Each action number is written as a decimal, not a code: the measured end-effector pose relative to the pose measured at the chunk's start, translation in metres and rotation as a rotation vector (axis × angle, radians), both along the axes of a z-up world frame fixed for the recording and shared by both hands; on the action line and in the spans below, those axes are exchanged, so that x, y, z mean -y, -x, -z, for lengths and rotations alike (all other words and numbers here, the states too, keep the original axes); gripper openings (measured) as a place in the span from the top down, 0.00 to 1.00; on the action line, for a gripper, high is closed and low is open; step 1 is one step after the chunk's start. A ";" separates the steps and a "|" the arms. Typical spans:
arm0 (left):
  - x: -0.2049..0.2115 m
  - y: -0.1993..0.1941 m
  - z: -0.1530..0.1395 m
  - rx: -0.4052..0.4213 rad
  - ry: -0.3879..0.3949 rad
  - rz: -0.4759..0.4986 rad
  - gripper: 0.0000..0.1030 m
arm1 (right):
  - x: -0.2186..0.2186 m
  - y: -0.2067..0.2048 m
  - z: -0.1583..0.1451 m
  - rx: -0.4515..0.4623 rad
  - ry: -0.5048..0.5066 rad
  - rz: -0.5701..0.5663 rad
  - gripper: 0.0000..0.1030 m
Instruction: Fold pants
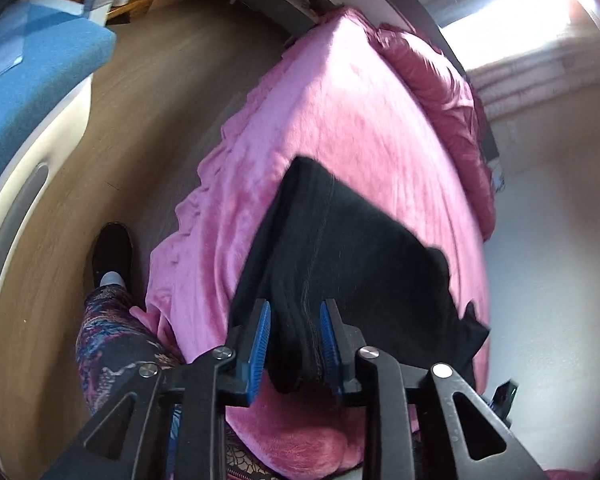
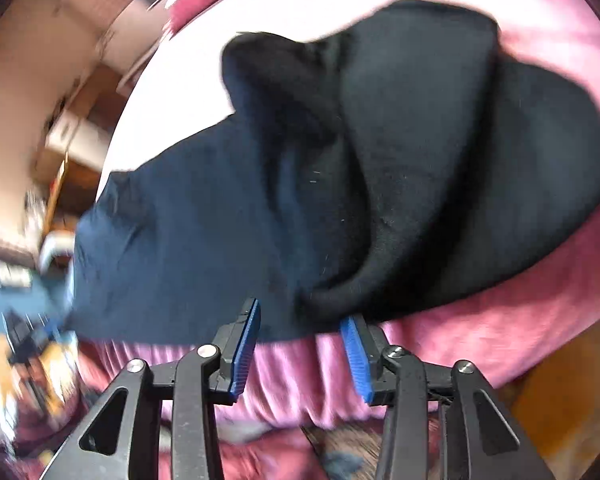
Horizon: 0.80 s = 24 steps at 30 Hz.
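Black pants [image 1: 340,240] lie on a pink blanket on the bed [image 1: 340,112]. My left gripper [image 1: 296,344] is shut on a bunched edge of the pants, which runs between its blue pads [image 1: 260,340]. In the right wrist view the pants [image 2: 340,168] lie rumpled and partly folded over the pink blanket [image 2: 480,320]. My right gripper [image 2: 304,336] is open, its blue pads [image 2: 356,356] wide apart just short of the pants' near edge, holding nothing. The right view is blurred by motion.
The bed's edge drops to a wooden floor [image 1: 140,120] on the left. A person's patterned leg and black shoe [image 1: 112,252] stand beside the bed. A blue-topped piece of furniture [image 1: 28,92] is at far left. A darker pink quilt [image 1: 452,112] lies along the bed's far side.
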<state>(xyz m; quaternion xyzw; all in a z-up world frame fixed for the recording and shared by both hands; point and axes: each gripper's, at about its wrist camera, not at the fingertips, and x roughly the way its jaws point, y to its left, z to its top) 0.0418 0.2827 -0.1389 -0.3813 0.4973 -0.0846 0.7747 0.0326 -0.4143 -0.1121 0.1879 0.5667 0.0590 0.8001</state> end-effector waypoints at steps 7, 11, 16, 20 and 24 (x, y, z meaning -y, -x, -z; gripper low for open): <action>-0.026 -0.031 -0.013 0.062 0.013 -0.123 0.68 | -0.061 -0.034 -0.066 0.160 -0.018 -0.220 0.58; -0.007 -0.070 -0.005 0.056 0.010 -0.083 0.66 | -0.131 -0.094 -0.070 0.201 -0.108 -0.363 0.58; 0.007 -0.106 0.007 0.037 0.023 -0.054 0.61 | -0.194 -0.164 -0.058 0.169 -0.183 -0.444 0.58; 0.008 -0.128 0.018 0.014 0.033 -0.032 0.59 | -0.223 -0.218 -0.035 0.066 -0.225 -0.457 0.58; 0.010 -0.147 0.028 -0.016 0.031 -0.002 0.58 | -0.237 -0.236 -0.005 -0.009 -0.186 -0.515 0.58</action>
